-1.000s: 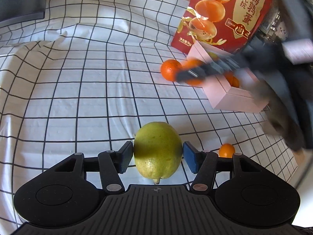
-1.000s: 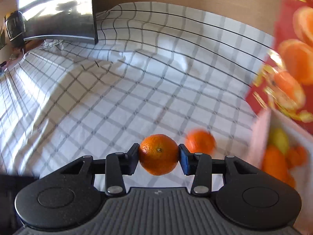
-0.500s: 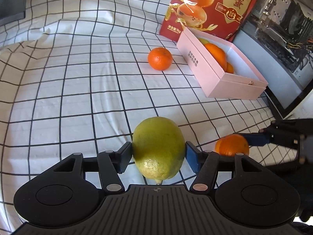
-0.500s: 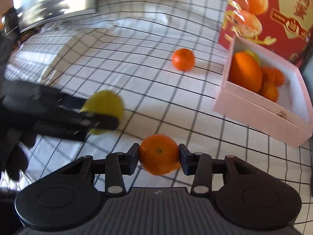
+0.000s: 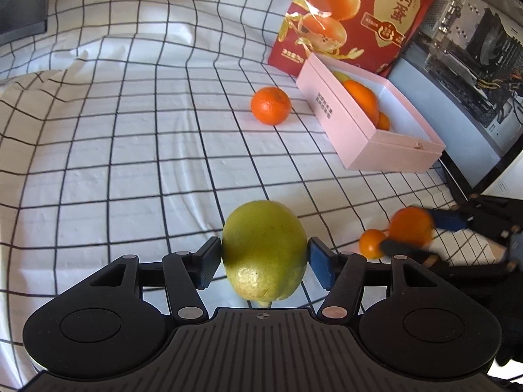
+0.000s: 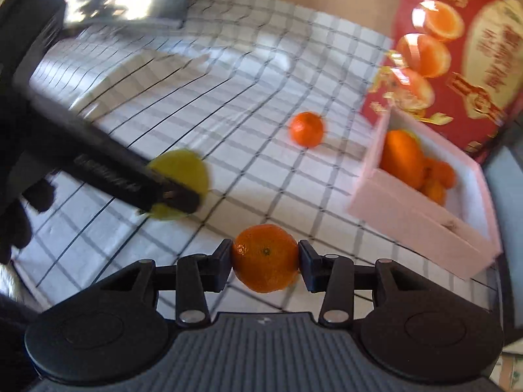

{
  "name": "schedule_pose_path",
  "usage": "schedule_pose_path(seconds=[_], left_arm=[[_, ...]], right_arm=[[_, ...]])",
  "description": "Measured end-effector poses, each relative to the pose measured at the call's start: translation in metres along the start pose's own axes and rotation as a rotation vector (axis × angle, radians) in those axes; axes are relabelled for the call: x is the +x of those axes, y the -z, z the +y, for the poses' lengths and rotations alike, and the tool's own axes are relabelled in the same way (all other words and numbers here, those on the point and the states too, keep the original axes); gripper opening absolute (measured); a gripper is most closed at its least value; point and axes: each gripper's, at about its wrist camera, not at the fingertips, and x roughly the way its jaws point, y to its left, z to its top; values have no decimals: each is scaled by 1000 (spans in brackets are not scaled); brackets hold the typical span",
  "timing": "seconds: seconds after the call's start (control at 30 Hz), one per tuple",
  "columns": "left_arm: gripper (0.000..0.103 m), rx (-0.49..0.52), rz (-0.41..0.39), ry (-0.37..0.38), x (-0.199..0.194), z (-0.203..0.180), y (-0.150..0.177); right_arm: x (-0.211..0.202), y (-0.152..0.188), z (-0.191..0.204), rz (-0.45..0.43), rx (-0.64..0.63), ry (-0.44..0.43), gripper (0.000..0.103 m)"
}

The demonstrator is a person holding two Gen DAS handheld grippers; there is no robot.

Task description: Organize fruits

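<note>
White cloth (image 5: pixel 130 150) with a black grid covers the surface; in the left wrist view the left gripper (image 5: pixel 264 259) is clamped on a yellow-green lemon (image 5: pixel 264 250), a loose mandarin (image 5: pixel 270 105) lies beside the pink box (image 5: pixel 343 121) of oranges, and a red bag (image 5: pixel 356 16) stands behind it. From the right wrist view the right gripper (image 6: pixel 265 263) is clamped on a mandarin orange (image 6: pixel 264 258), with the pink box to its right and the lemon off to the left
</note>
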Motion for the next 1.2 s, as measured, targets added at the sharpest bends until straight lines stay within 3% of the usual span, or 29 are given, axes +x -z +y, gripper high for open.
schedule_pose_path(seconds=[0.13, 0.3, 0.67, 1.0, 1.2], left_arm=[[65, 20, -7, -11, -1, -1, -2], [65, 38, 6, -9, 4, -4, -3], [65, 45, 60, 22, 20, -9, -1], [65, 45, 33, 28, 31, -14, -7], [65, 4, 37, 32, 35, -12, -14]], right_arm=[[-10, 3, -34, -16, 114, 58, 42], [2, 22, -55, 60, 176, 129, 42], [20, 42, -53, 115, 227, 106, 44], [19, 55, -68, 89, 368, 102, 69], [17, 60, -66, 69, 373, 113, 72]])
